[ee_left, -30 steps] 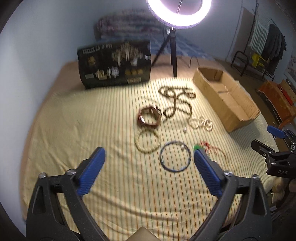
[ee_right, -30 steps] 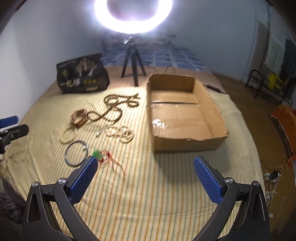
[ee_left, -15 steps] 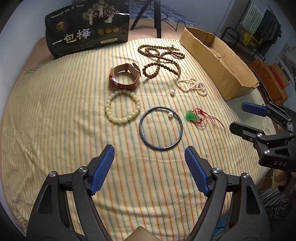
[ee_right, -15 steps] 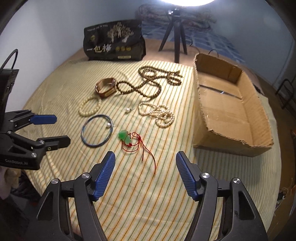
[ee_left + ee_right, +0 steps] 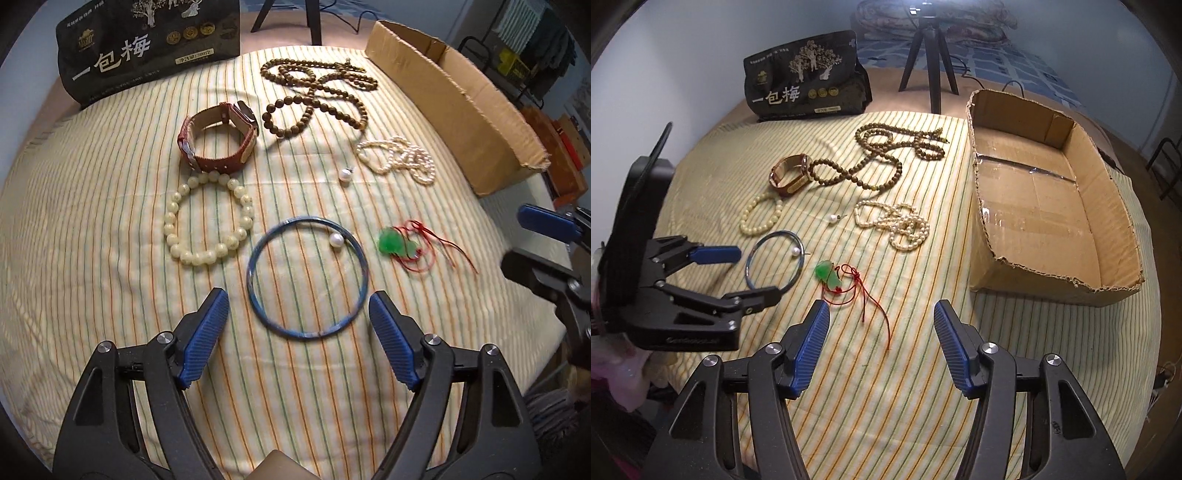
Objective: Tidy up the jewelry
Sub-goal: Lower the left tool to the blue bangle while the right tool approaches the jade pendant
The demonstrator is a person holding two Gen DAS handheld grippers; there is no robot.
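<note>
Jewelry lies on a striped cloth. A blue bangle (image 5: 258,258) with a white pearl lies just ahead of my open, empty left gripper (image 5: 299,314). A green pendant on red cord (image 5: 831,277) lies just ahead of my open, empty right gripper (image 5: 881,332). Farther off are a cream bead bracelet (image 5: 173,225), a brown leather watch (image 5: 221,162), a long brown bead necklace (image 5: 314,96), a pearl necklace (image 5: 399,158) and a loose pearl (image 5: 345,175). The open cardboard box (image 5: 1041,206) stands to the right.
A black snack bag (image 5: 805,88) stands at the cloth's far edge, beside a tripod (image 5: 931,70). The left gripper shows in the right wrist view (image 5: 746,273), the right gripper in the left wrist view (image 5: 532,243). The cloth's edge drops off at the right.
Both grippers have moved forward and lower toward the jewelry. The bangle and the pendant now sit closer to the fingertips. Nothing was taken hold of.
</note>
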